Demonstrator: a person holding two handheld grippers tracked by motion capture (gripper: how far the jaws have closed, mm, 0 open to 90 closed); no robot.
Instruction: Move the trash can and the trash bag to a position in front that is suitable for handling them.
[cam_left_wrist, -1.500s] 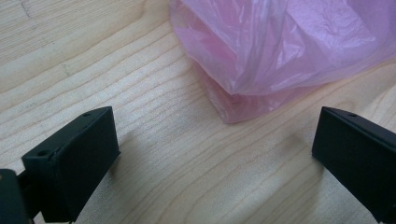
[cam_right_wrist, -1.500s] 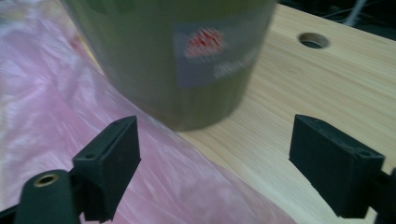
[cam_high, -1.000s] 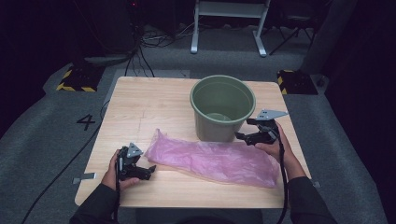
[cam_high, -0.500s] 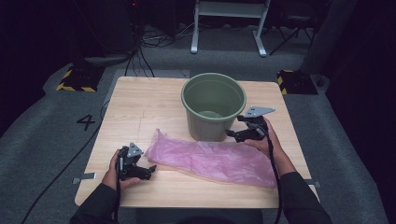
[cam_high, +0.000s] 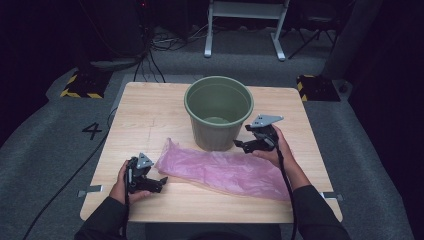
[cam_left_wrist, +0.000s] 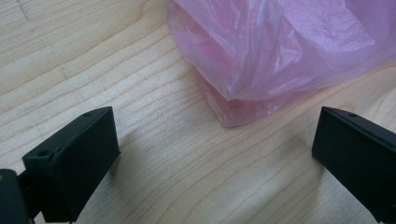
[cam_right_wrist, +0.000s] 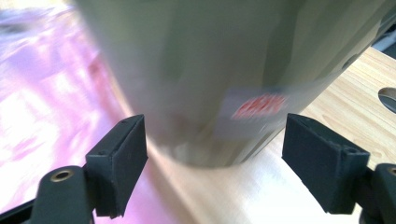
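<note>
Wooden surface, dark room. Round green plastic bucket stands mid-surface; crinkled pink plastic bag lies flat just before it. Right tongs spread beside bucket's base, likely to reposition it. Left tongs spread by bag's end, ready to pinch.

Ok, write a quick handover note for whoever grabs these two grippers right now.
Left gripper: jaws open, low over the table, just short of the near-left end of the pink plastic bag; holding nothing.
Right gripper: jaws open, at the base of the green bucket on its right side; holding nothing.
Things: the bucket stands upright mid-table; the bag lies flat in front of it.
Done: nothing gripped, bag not in the bucket.
Left, probably: pick up the bag, open it and line the bucket.
</note>
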